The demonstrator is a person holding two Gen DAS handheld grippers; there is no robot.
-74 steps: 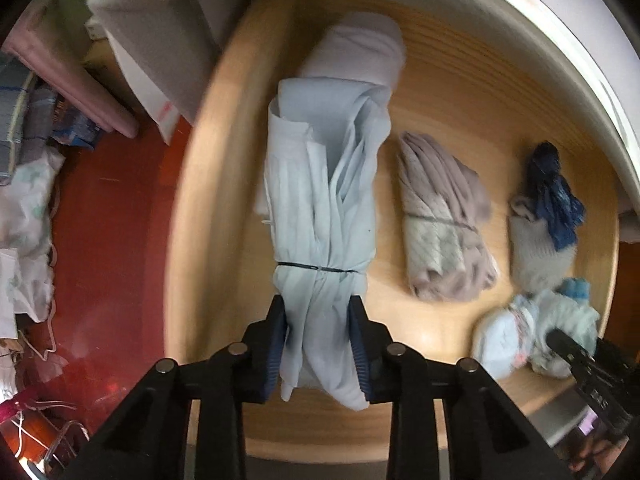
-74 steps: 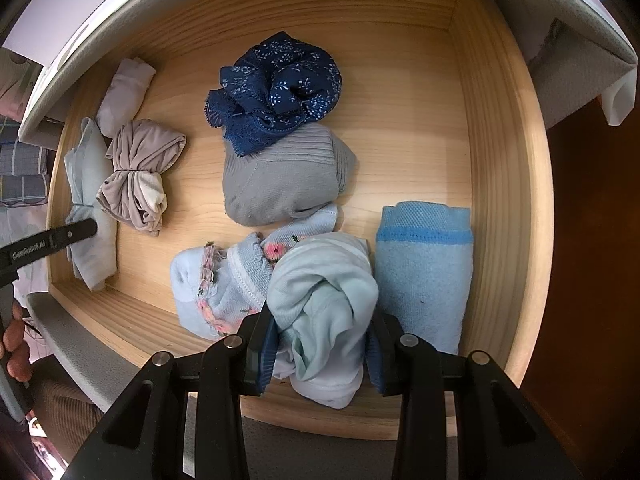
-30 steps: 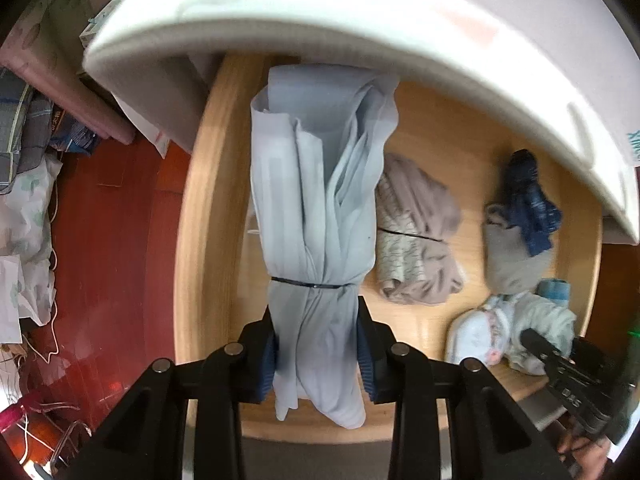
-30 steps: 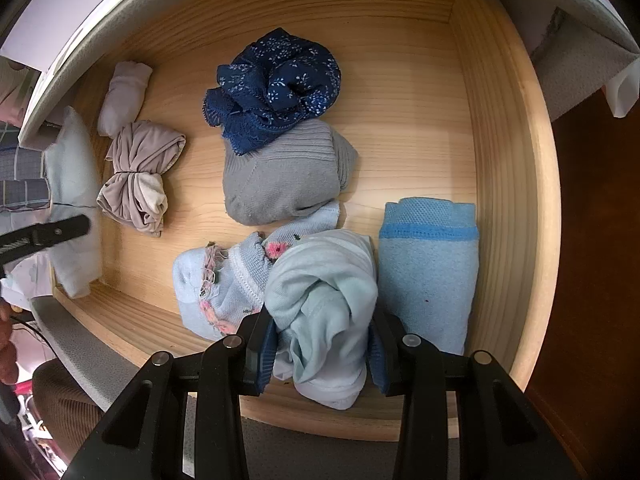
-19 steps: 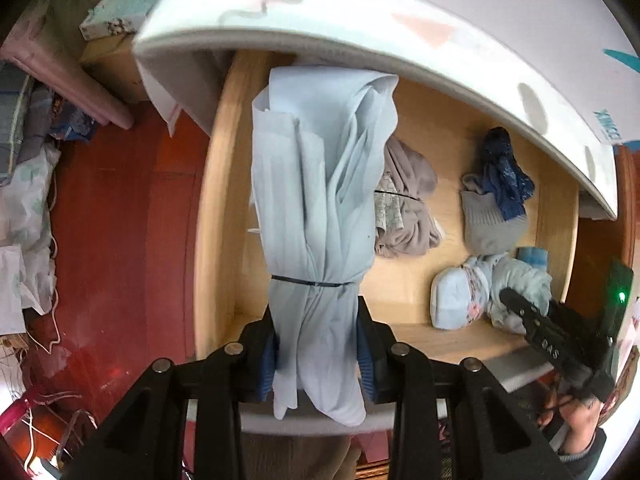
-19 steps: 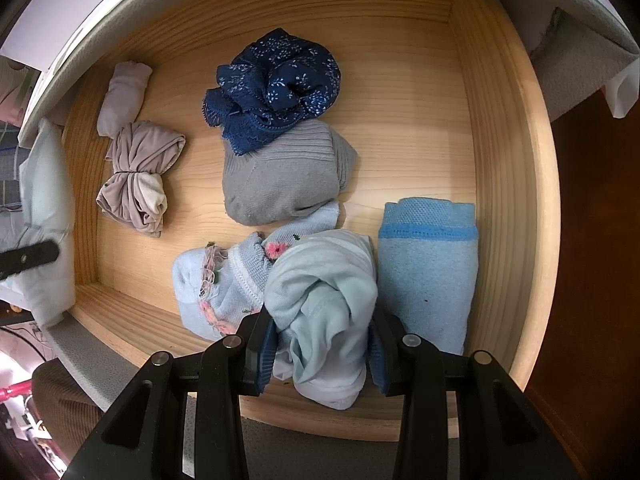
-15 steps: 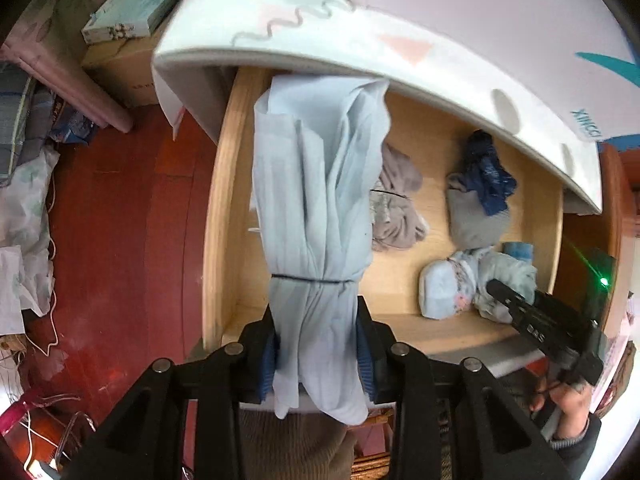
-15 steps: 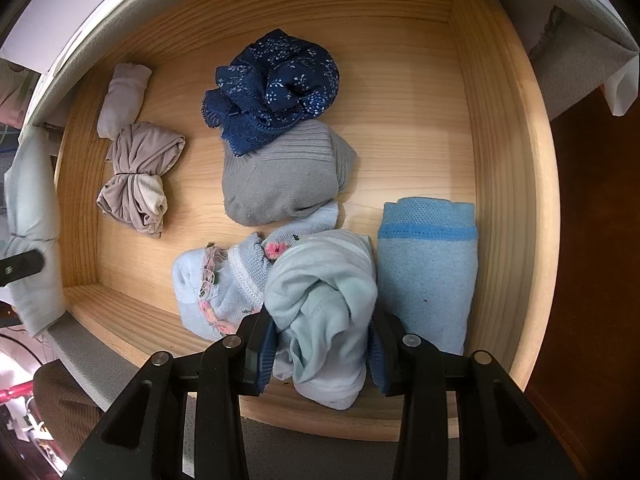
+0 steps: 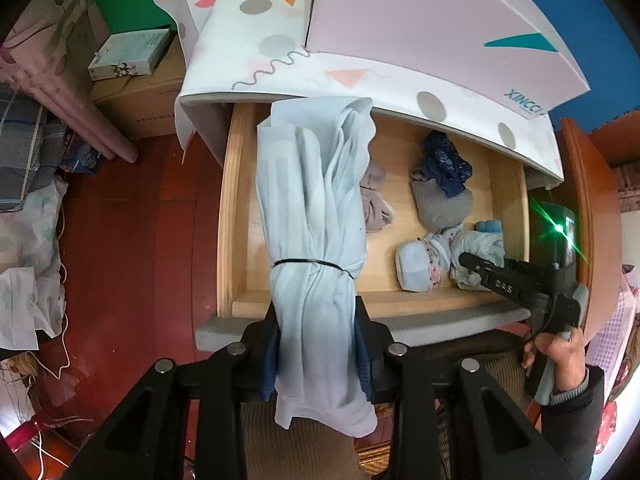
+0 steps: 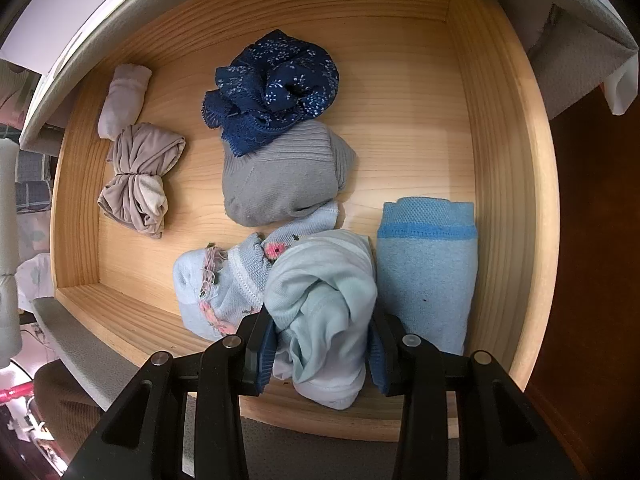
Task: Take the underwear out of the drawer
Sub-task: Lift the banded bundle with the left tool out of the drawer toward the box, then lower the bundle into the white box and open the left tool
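Left claw: left claw (image 9: 316, 354) is pointed down and its jaws are closing on a long pale blue bundle (image 9: 314, 216) that is pressed between the blue pads.
Pale blue bundle: it is tied with a thin black band (image 9: 308, 263) near its lower part and is held up in the air above the left end of the drawer (image 9: 226, 216); no part of it is seen to rest on the wood.
Right claw: right claw (image 10: 320, 354) is narrowly closed on a light green roll (image 10: 322, 300), which is gripped from both sides by the pads.
Light green roll: it is still inside the drawer, at the front wall (image 10: 120, 304), between a flowered pale blue piece (image 10: 218, 280) and a folded blue piece (image 10: 428, 268), touching both.
Rest of drawer: a grey piece (image 10: 280, 178) is lying in the middle with a dark blue lace piece (image 10: 272, 88) partly on its far edge; a taupe bundle (image 10: 138, 178) and a small whitish roll (image 10: 122, 100) are at the left side.
Person: a hand (image 9: 560, 354) in a dark sleeve is seen in the left view, holding the handle of the right claw.
Surroundings: a patterned sheet (image 9: 360, 40) is covering the top above the drawer, and a red-brown floor (image 9: 132, 240) is seen beside it.
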